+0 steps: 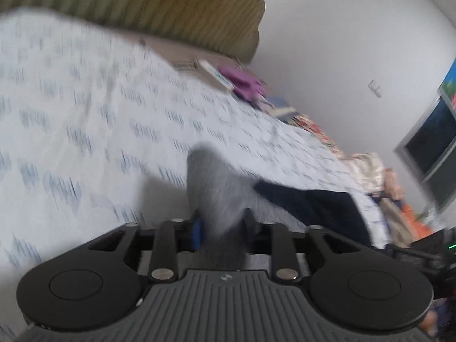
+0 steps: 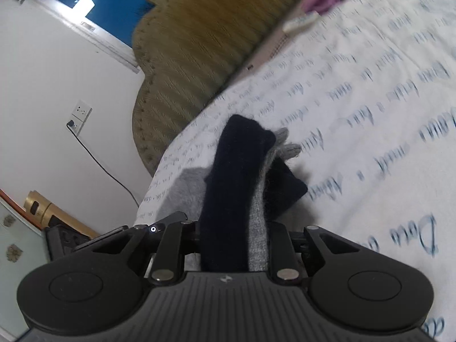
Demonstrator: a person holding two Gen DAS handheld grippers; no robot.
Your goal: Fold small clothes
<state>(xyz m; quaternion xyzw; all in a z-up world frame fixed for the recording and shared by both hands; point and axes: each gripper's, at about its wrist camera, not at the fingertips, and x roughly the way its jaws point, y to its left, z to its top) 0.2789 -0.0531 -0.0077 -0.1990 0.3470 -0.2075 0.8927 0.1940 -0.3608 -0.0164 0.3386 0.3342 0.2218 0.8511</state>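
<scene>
Risk building of the knit slipping free or the fold skewing: left gripper [image 1: 222,228] fingers pinching the grey-and-navy glove [image 1: 216,188] low centre, right gripper [image 2: 233,239] fingers clamping its navy cuff [image 2: 228,176] above the bed [image 2: 370,114], both frames blurring.

Blurred, unreadable script on bedsheet [image 2: 370,114]

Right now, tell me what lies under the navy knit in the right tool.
Under the navy knit, a grey knit shows, both clamped in the right tool. Its fingers poke out beyond. The rest is covered.
</scene>
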